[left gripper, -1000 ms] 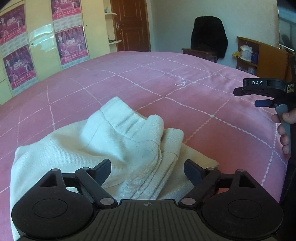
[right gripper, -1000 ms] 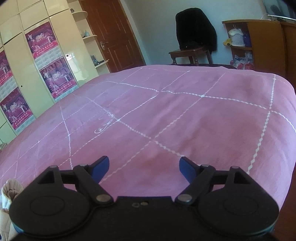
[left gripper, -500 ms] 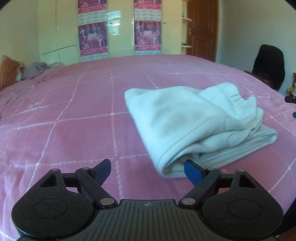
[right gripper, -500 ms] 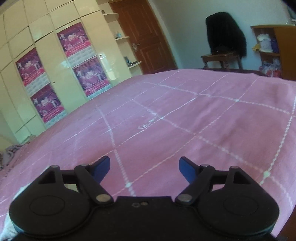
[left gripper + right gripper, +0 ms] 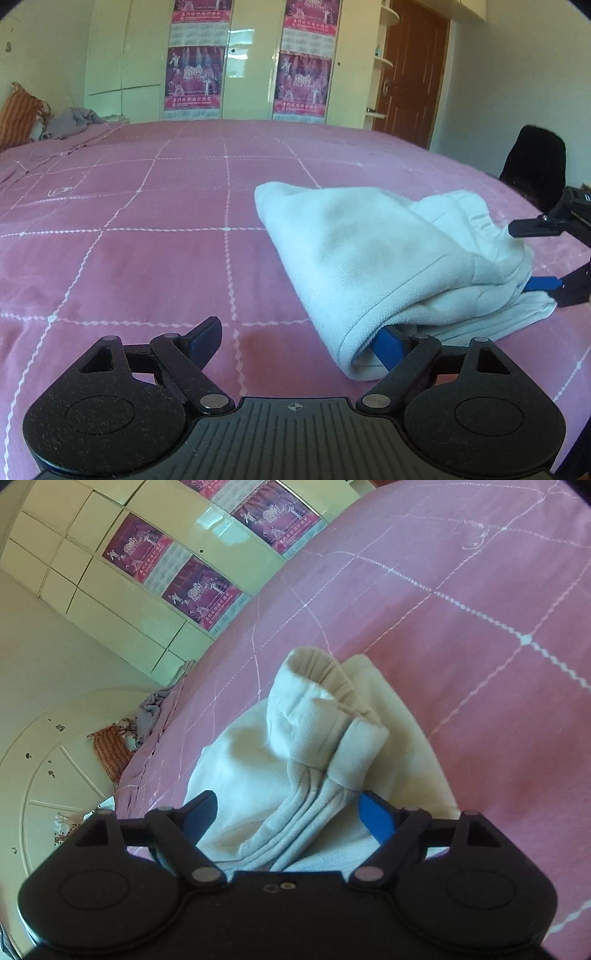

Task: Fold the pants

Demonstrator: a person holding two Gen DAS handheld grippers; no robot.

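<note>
The white pants (image 5: 373, 254) lie folded in a thick bundle on the pink bedspread (image 5: 147, 258). My left gripper (image 5: 299, 338) is open at the bundle's near corner; its right finger is tucked under the fold, its left finger rests over bare bedspread. My right gripper (image 5: 286, 812) is open and straddles the waistband end of the pants (image 5: 317, 738). It also shows in the left wrist view (image 5: 543, 258) at the bundle's right end, its lower blue finger slid under the cloth.
A cream wardrobe (image 5: 236, 62) with posters stands behind the bed, beside a brown door (image 5: 410, 74). A chair with a black jacket (image 5: 535, 166) is at the right. Loose grey cloth (image 5: 74, 122) and an orange pillow (image 5: 18, 118) lie at the bed's far left.
My left gripper swung around to the bundle's corner and its right finger went under the fold. My right gripper turned from bare bedspread to the waistband end and closed in on it.
</note>
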